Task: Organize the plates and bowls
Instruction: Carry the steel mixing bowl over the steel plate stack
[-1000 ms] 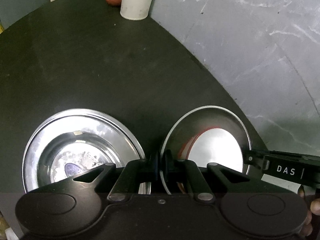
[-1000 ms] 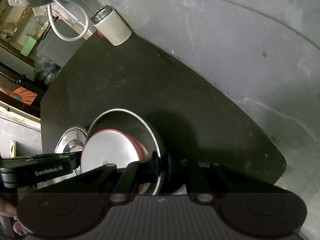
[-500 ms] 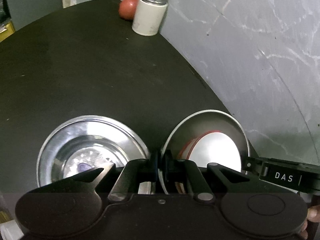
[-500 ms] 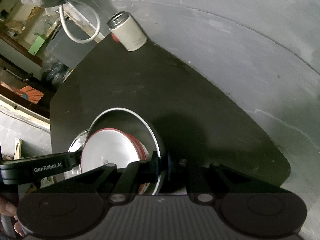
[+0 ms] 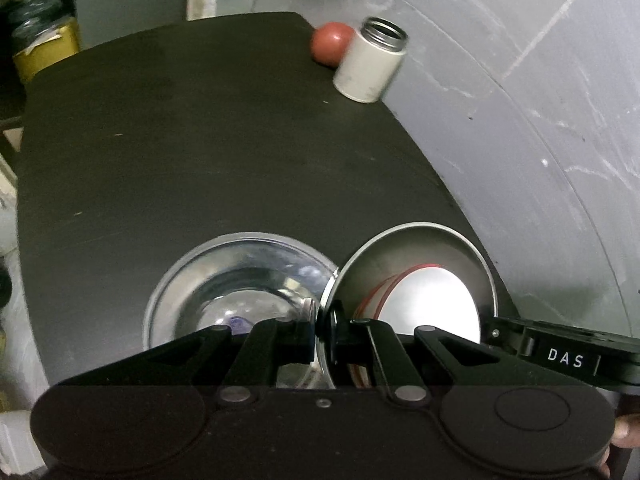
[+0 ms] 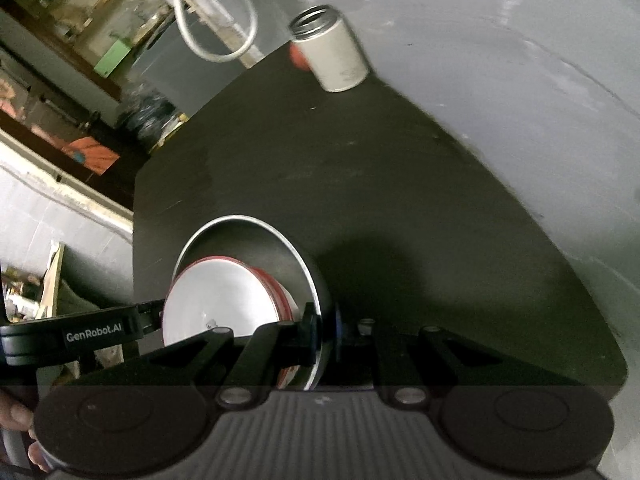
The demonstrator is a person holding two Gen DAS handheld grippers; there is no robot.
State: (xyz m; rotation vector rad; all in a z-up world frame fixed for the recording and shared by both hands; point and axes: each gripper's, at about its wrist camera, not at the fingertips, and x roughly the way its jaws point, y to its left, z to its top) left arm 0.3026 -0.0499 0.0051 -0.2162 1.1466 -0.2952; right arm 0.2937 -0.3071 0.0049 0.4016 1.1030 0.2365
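Both hand-held grippers are clenched on the rim of one steel bowl: the left hand-held gripper (image 5: 321, 334) pinches the bowl's (image 5: 416, 248) left edge, the right hand-held gripper (image 6: 328, 334) its opposite edge. The bowl is held above the near right part of the dark desk (image 5: 208, 152), and a white plate with a red rim (image 5: 424, 300) lies inside it.

The largest hazard is judged to be the shared grip: if the two hands are not moved together, the thin rim may be twisted out of one pinch and the bowl dropped on the desk. Its position near the desk's right edge, close to the grey wall (image 5: 540, 112), makes a fall past that edge possible.

Next, a shiny steel plate (image 5: 240, 280) lies on the desk just beside the bowl's left edge; a lowered bowl could be knocked against its rim, or the left fingers caught on it.

Smaller still, the white plate sits loose and could slide or rattle out if the bowl is tipped.

The white can (image 5: 370, 60) and the red ball (image 5: 330, 42) behind it, well apart at the far corner, are thought to be at little risk.
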